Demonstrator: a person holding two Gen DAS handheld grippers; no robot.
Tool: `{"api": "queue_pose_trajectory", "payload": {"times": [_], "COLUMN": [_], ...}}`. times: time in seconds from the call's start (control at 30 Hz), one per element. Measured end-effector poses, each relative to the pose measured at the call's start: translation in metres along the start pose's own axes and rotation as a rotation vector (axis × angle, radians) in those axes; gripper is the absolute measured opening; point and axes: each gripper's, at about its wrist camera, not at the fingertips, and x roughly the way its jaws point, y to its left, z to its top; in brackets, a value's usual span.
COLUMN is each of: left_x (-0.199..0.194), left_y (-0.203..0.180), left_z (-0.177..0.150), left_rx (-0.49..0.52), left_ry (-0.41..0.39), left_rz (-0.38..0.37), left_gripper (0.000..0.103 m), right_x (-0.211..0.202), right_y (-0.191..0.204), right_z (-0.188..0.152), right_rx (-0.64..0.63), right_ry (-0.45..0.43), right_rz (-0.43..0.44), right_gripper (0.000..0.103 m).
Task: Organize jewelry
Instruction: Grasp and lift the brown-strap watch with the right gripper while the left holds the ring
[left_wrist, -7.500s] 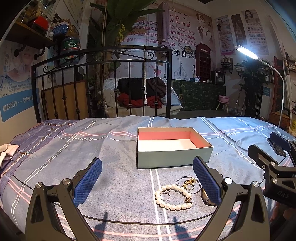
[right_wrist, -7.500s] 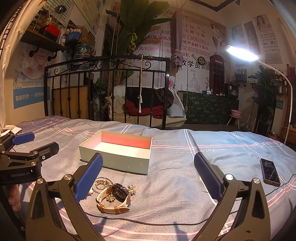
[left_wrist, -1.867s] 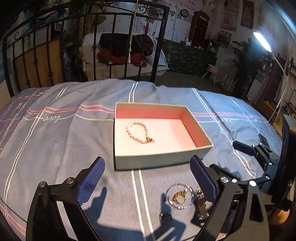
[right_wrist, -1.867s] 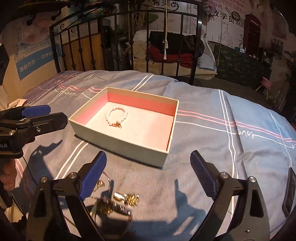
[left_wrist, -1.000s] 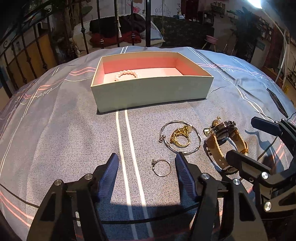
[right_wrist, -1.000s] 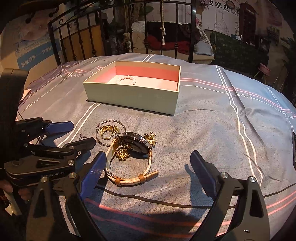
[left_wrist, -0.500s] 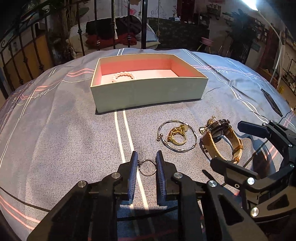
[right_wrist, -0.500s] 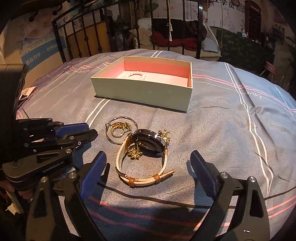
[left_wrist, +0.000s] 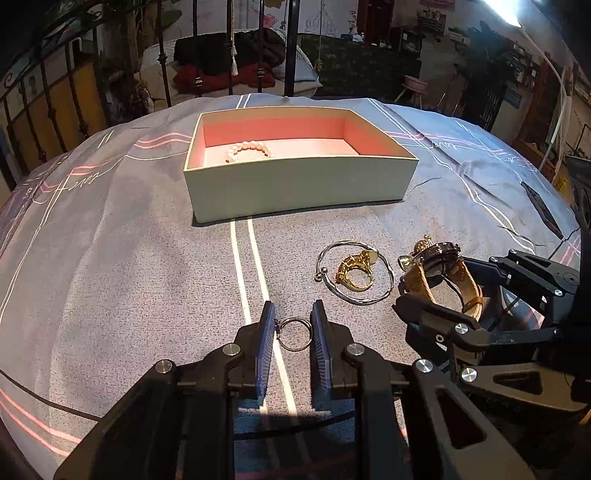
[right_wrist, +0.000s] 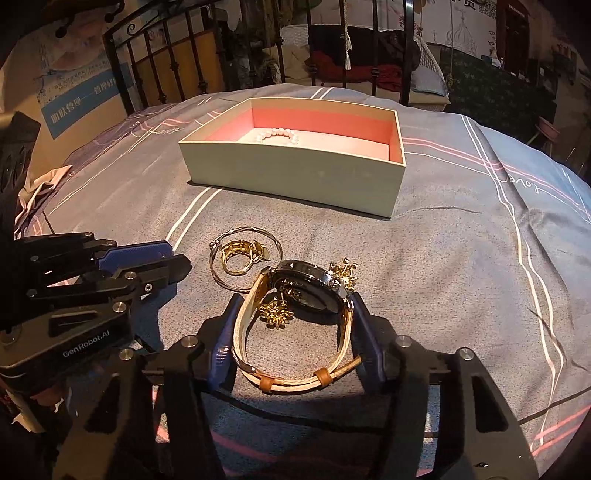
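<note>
The open jewelry box with the pink lining stands on the bed, and a pearl bracelet lies inside it near its far wall. In front of the box, on the grey bedcover, the left hand-held gripper is clenched on a small thin ring, with both blue pads touching its sides. To the right of this ring, still in front of the box, a silver bangle lies flat with a gold ring inside its loop. Beside the bangle is a wristwatch with a tan strap; gold earrings lie at its case. The right hand-held gripper is closing around the watch, and its blue fingers are at the strap on both sides.
</note>
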Motion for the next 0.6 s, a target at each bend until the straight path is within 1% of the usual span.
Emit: {"api": "queue_pose_trajectory", "payload": {"times": [0.03, 0.07, 0.4, 0.6], "left_x": [0.000, 0.000, -0.003, -0.008], "left_y": [0.000, 0.000, 0.001, 0.002], "left_z": [0.000, 0.000, 0.001, 0.004], "left_rx": [-0.001, -0.001, -0.014, -0.018], "left_ry": [0.001, 0.001, 0.000, -0.015], "left_rz": [0.000, 0.000, -0.013, -0.022], "left_gripper": [0.020, 0.020, 0.020, 0.020], "right_x": [-0.001, -0.001, -0.008, -0.015], "right_y": [0.000, 0.000, -0.002, -0.003], "right_z": [0.000, 0.000, 0.002, 0.005], "right_rx": [-0.003, -0.002, 0.011, 0.017], "right_ry": [-0.004, -0.005, -0.021, -0.049], "right_rz": [-0.001, -0.001, 0.018, 0.022], "right_gripper": [0.049, 0.048, 0.046, 0.045]}}
